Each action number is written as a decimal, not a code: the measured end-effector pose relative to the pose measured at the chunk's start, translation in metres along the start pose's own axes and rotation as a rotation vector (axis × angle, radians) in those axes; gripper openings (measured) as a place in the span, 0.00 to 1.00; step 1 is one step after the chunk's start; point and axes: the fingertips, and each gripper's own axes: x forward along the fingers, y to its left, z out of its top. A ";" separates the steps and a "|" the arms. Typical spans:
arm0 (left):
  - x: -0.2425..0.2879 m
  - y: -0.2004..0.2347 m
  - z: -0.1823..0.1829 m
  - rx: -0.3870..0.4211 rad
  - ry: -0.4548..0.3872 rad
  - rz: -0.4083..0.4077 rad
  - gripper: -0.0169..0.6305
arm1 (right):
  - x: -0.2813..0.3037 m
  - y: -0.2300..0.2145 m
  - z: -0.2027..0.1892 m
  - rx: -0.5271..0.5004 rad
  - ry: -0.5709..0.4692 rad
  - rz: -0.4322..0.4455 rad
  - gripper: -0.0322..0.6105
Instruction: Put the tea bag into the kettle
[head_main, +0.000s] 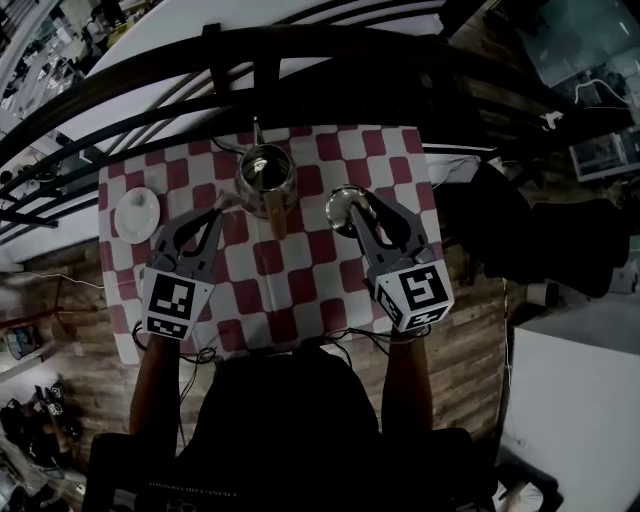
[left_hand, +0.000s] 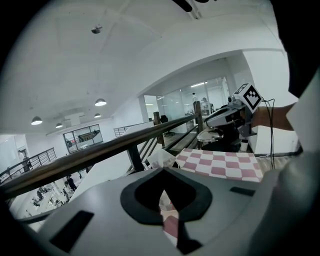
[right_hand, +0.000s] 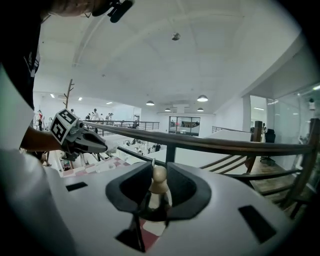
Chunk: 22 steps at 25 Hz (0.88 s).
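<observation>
Two steps are showing as done: the right gripper (right_hand: 159, 171) is gripping the lid (head_main: 346, 208) by its knob, leaving the kettle (head_main: 265, 175) open at upper centre of the head view. The left gripper (left_hand: 164, 172) is clenching what looks like the tea bag (left_hand: 161, 157) just beside the kettle. Dropping it in is remaining.

Grey left gripper (head_main: 220, 207), grey right gripper (head_main: 356, 208), black-and-white marker cubes (head_main: 172, 300), thin black cables (head_main: 203, 355), dark top (head_main: 290, 420)

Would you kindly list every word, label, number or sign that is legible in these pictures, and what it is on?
No readable words or numbers anywhere.
Left marker cube, right marker cube: black-and-white square patterns only, no letters.
Faint print on the person's dark garment: too small and dim to read.
</observation>
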 end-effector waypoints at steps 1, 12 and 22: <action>0.006 0.001 0.003 0.009 -0.003 -0.007 0.03 | -0.003 -0.001 -0.002 0.006 0.002 -0.009 0.21; 0.056 0.020 0.031 0.058 -0.028 -0.051 0.03 | -0.023 -0.012 -0.020 0.057 0.030 -0.062 0.21; 0.086 0.019 0.044 0.089 -0.035 -0.070 0.03 | -0.038 -0.017 -0.028 0.083 0.034 -0.100 0.21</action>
